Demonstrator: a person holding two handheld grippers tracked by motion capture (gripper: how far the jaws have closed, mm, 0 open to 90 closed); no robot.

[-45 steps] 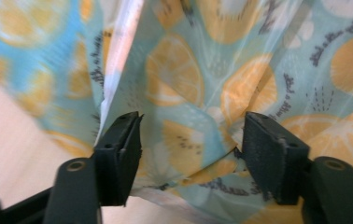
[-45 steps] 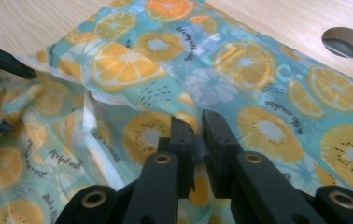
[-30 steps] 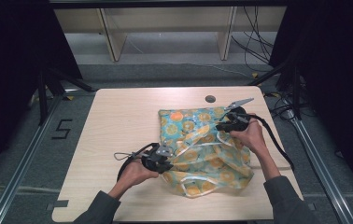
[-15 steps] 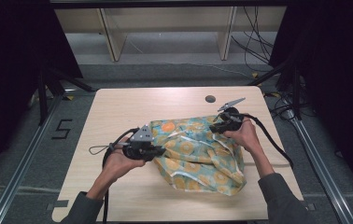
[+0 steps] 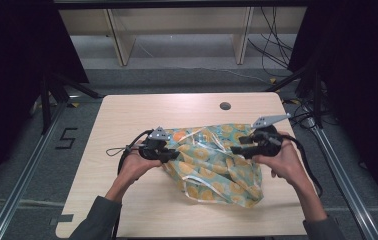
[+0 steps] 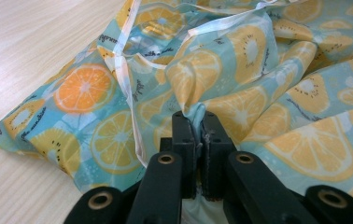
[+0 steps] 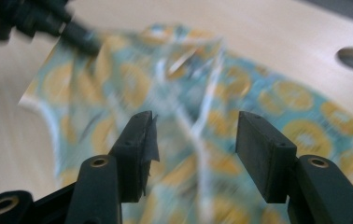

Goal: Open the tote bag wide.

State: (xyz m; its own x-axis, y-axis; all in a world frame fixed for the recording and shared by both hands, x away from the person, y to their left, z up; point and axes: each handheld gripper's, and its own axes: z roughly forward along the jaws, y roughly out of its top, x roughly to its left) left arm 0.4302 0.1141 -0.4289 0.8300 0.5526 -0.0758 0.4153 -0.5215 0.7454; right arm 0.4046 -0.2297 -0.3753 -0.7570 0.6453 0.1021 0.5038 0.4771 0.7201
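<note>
A crumpled cloth printed with orange and kiwi slices on teal [image 5: 217, 165] lies on the wooden table [image 5: 177, 107], slightly right of centre. My left gripper [image 5: 173, 154] is at its left edge, shut on a fold of the cloth [image 6: 240, 70], which is pinched between the two jaws [image 6: 198, 133]. My right gripper [image 5: 234, 149] hovers over the cloth's upper right part with its jaws wide open and nothing between them [image 7: 193, 135]; the cloth [image 7: 174, 93] shows blurred beneath. The left gripper [image 7: 79, 37] appears in the right gripper view at top left.
A round cable hole [image 5: 225, 106] sits in the table near the far edge. Black cables [image 5: 127, 150] trail from both grippers. Metal rails [image 5: 342, 180] run along both sides of the table, and shelf legs [image 5: 119, 42] stand beyond it.
The left gripper carried its hold on the cloth up and leftward, spreading the cloth sideways. The right gripper has let go and stands open over the cloth.
</note>
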